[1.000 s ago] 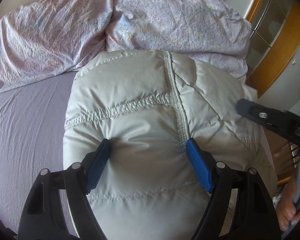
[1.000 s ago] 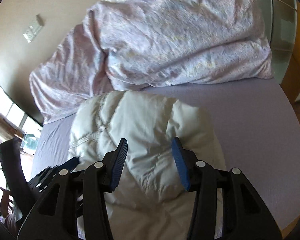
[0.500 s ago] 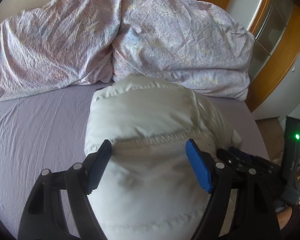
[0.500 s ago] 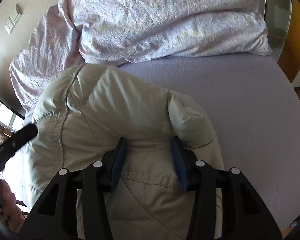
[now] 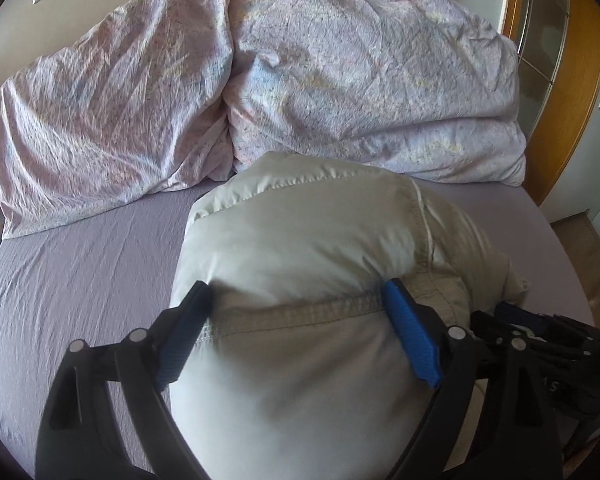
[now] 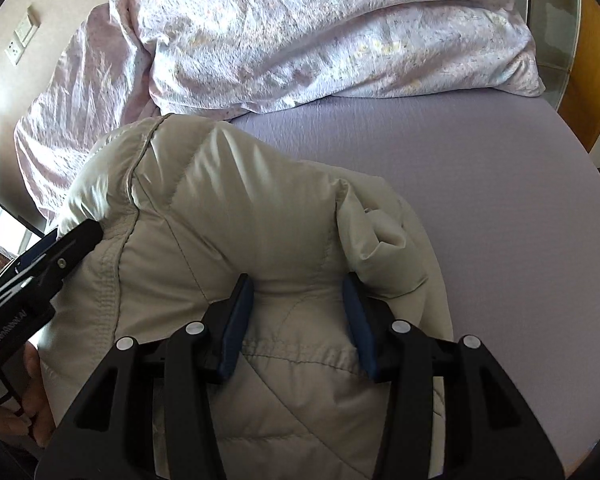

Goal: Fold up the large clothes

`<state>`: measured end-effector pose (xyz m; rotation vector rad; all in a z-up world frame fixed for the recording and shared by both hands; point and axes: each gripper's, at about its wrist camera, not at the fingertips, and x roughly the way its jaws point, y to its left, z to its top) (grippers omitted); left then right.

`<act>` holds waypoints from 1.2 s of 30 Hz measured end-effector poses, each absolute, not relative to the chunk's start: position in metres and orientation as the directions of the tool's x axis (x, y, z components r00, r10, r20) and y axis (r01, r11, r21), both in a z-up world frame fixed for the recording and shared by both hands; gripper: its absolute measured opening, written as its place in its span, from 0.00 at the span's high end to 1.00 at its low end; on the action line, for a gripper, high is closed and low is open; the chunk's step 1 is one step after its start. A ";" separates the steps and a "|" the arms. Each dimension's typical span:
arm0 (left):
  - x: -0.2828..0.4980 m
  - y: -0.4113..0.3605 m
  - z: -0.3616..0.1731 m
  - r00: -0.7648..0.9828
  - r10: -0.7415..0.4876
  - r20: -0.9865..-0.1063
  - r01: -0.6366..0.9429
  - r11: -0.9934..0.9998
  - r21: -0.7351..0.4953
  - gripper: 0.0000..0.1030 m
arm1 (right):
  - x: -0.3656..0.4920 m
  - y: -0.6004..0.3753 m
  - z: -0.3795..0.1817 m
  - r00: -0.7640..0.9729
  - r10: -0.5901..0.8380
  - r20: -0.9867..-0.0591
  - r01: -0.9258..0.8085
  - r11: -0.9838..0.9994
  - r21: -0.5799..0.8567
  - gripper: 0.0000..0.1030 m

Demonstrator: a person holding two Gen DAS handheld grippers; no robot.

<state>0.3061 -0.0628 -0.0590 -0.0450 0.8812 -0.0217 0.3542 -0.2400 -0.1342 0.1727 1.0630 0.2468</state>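
Right now your left claw (image 5: 296, 312) is spreading its jaws, with the pale down jacket (image 5: 300, 240) bulging up between them. Its blue pads (image 5: 410, 334) stand wide on either side of a stitched seam, at the fabric's edges; whether they press into it you cannot tell from this view, though the left pad sits against the puffed side of the jacket.

Your right claw (image 6: 298, 308) is clenched on the same jacket (image 6: 228, 208). Its dark blue pads (image 6: 236, 320) dig into a gathered fold of the quilted fabric, which pinches in between them and swells out again beyond the tips. A small rolled flap of the jacket stands just beside the right-hand pad.

From the right wrist view, your left claw shows at the left edge, its black body laid against the jacket's side, with your hand (image 6: 32, 408) behind it.

The jacket lies bunched on the bed, on the lilac sheet (image 5: 72, 280), directly under and ahead of both claws. Its far end reaches up to the crumpled floral duvet (image 5: 360, 80) heaped across the head of the bed and touches it. Bare sheet (image 6: 480, 200) stretches to the right of the jacket. An orange-brown wooden frame (image 5: 572, 92) stands past the bed on the right.
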 end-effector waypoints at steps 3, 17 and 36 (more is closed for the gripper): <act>0.305 -0.061 -0.065 0.643 -0.027 -0.765 -0.008 0.999 -0.042 0.12 | 0.355 -0.239 -0.136 0.467 0.285 -0.837 -0.122 0.958 0.258 0.54; 0.309 -0.062 -0.085 0.657 -0.002 -0.754 -0.030 0.999 -0.028 0.06 | 0.356 -0.236 -0.142 0.502 0.290 -0.815 -0.135 0.957 0.257 0.53; 0.310 -0.061 -0.094 0.678 0.008 -0.735 -0.036 0.999 -0.022 0.02 | 0.352 -0.237 -0.147 0.568 0.300 -0.766 -0.154 0.953 0.260 0.53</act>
